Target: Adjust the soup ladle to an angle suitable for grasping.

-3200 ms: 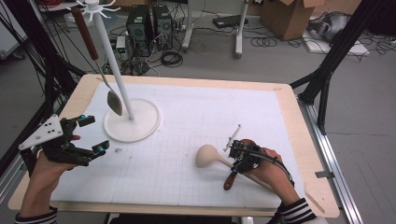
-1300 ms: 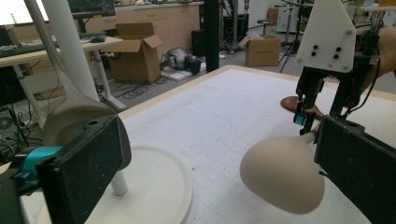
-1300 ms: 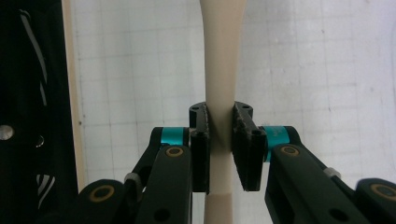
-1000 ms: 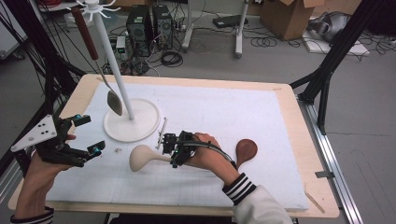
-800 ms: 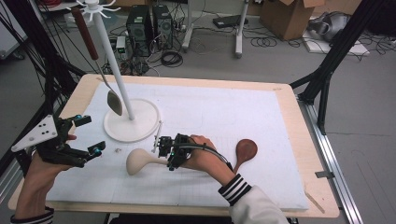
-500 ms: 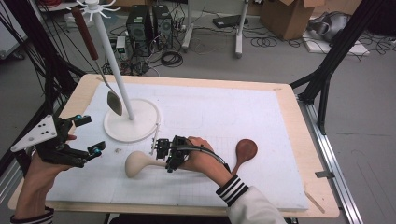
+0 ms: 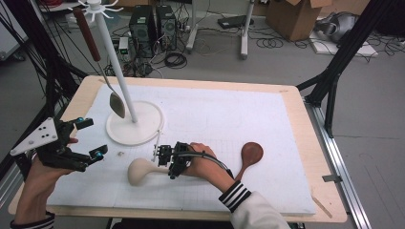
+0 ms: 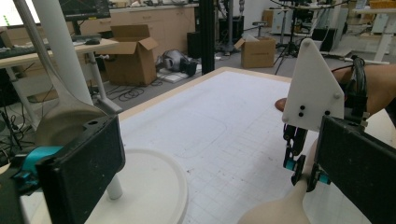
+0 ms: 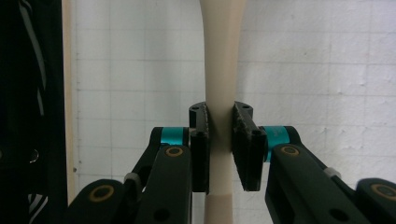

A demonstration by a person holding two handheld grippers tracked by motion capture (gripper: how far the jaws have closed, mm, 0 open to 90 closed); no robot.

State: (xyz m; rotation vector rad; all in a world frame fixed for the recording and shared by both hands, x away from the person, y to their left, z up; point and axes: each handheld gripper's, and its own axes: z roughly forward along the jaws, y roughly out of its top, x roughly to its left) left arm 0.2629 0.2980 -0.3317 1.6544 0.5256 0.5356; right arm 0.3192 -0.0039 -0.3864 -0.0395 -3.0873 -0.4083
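The cream spoon (image 7: 143,171) is gripped by the right gripper (image 7: 168,160), its jaws drawn in tight on the handle; in the right gripper view the handle (image 9: 219,93) is seen pinched between the two pads (image 9: 200,140), running straight up and away over the gridded mat. From the high view the spoon is seen low over the front-left part of the white mat (image 7: 267,114), bowl pointing left, handle reaching back to the gripper; whether it touches the mat cannot be told.

Just behind it, the round white base (image 7: 136,123) of the utensil stand is found, with its white pole (image 7: 114,57) rising up. A metal spoon with a brown handle (image 7: 98,62) is hung from the top of the stand, its bowl dangling above the base. A thin metal rod (image 7: 156,140) is laid at the base's edge, close to the right gripper.

To the right, a dark wooden spoon (image 7: 249,155) is lying on the mat, just beside the right forearm.

The left gripper (image 7: 83,143) is held at the table's left edge, jaws spread wide, nothing between them. In the left gripper view the stand's pole (image 8: 60,51) and the hanging spoon's bowl (image 8: 65,121) are seen close by its left jaw, and the right gripper is caught farther off.
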